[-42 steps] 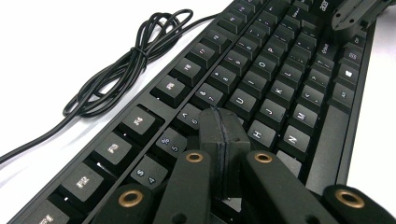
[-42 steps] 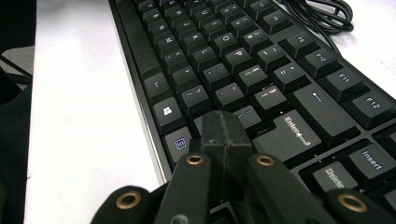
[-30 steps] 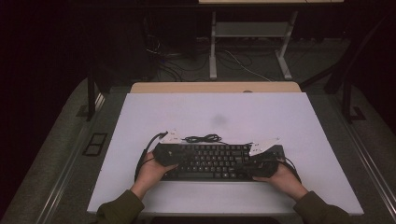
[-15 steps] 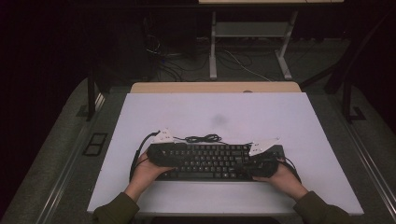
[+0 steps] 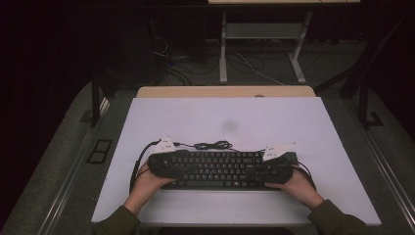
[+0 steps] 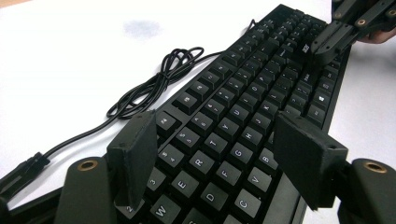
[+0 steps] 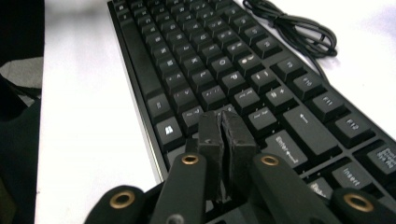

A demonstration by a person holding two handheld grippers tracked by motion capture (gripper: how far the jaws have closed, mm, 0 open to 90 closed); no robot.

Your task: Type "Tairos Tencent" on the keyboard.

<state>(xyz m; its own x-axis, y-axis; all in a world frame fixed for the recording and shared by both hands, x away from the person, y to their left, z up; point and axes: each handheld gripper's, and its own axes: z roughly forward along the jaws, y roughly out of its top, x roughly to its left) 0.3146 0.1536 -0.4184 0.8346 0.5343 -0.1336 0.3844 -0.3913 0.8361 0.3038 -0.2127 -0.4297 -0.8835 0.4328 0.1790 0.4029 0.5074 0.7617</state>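
Note:
A black keyboard (image 5: 220, 169) lies across the near middle of the white table (image 5: 235, 117), with its black cable (image 5: 213, 145) bundled just behind it. My left gripper (image 5: 169, 164) is over the keyboard's left end. In the left gripper view the left gripper (image 6: 217, 133) is open, its jaws spread wide above the letter keys (image 6: 243, 107), one near the back edge and one near the front edge. My right gripper (image 5: 271, 169) is at the right end. In the right gripper view the right gripper (image 7: 226, 123) has its pads pressed together above the keys (image 7: 210, 60) and holds nothing.
The coiled cable (image 6: 149, 88) lies on the table behind the keyboard, also seen as the cable (image 7: 299, 28) in the right gripper view. A faint grey smudge (image 5: 229, 126) marks the table's middle. A wooden strip (image 5: 225, 91) borders the far edge. The other gripper (image 6: 336, 35) shows at the keyboard's far end.
The left hand and its gripper have shifted slightly forward and inward over the keyboard's left end. The right hand has hardly moved.

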